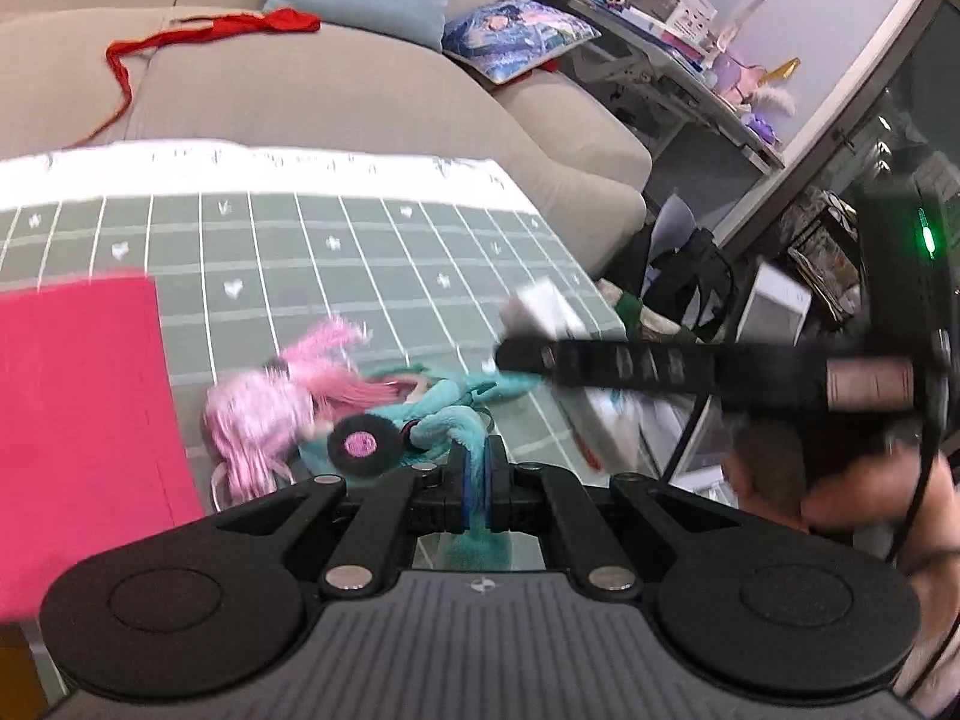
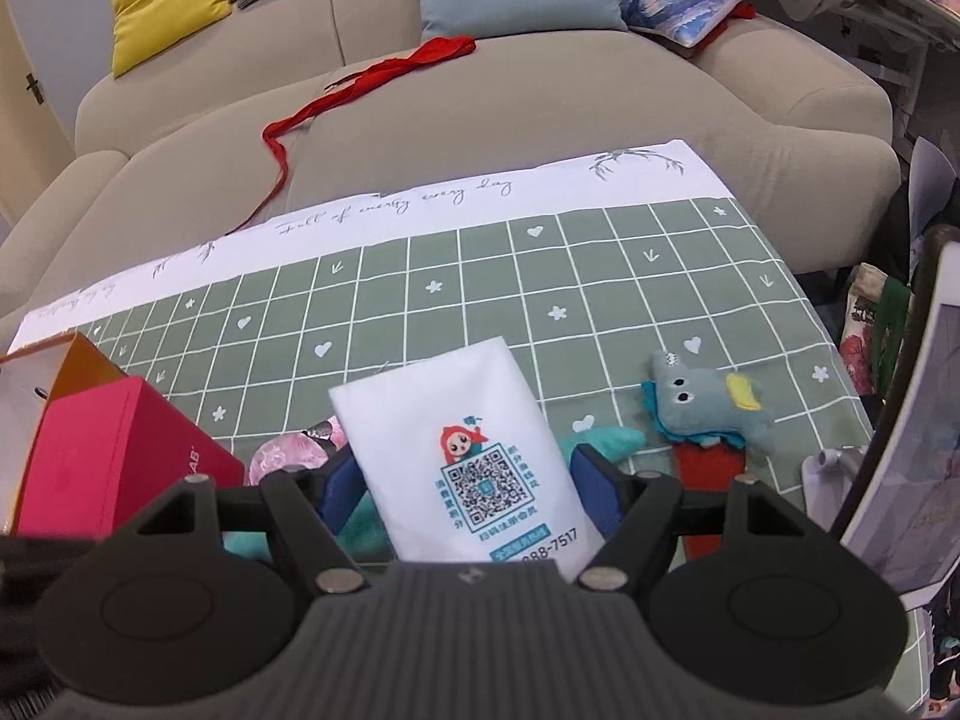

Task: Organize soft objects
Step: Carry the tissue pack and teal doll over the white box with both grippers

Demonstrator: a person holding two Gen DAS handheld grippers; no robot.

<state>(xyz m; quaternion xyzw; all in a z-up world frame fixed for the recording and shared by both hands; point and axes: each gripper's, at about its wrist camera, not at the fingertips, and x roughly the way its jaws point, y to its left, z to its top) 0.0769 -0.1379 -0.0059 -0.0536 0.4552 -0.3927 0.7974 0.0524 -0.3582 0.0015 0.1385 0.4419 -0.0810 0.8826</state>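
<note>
My left gripper is shut on a teal strip of a plush doll with pink and teal hair and a black disc. The doll hangs just over the green checked tablecloth, blurred. My right gripper is shut on a white tissue packet printed with a QR code, its blue pads pressing both sides. In the left wrist view that packet shows blurred at the right with a black finger under it. A grey elephant plush lies on the cloth to the right.
A pink box stands at the table's left, with an orange bag behind it. A beige sofa behind the table carries a red ribbon and cushions. A framed picture stands at the right edge.
</note>
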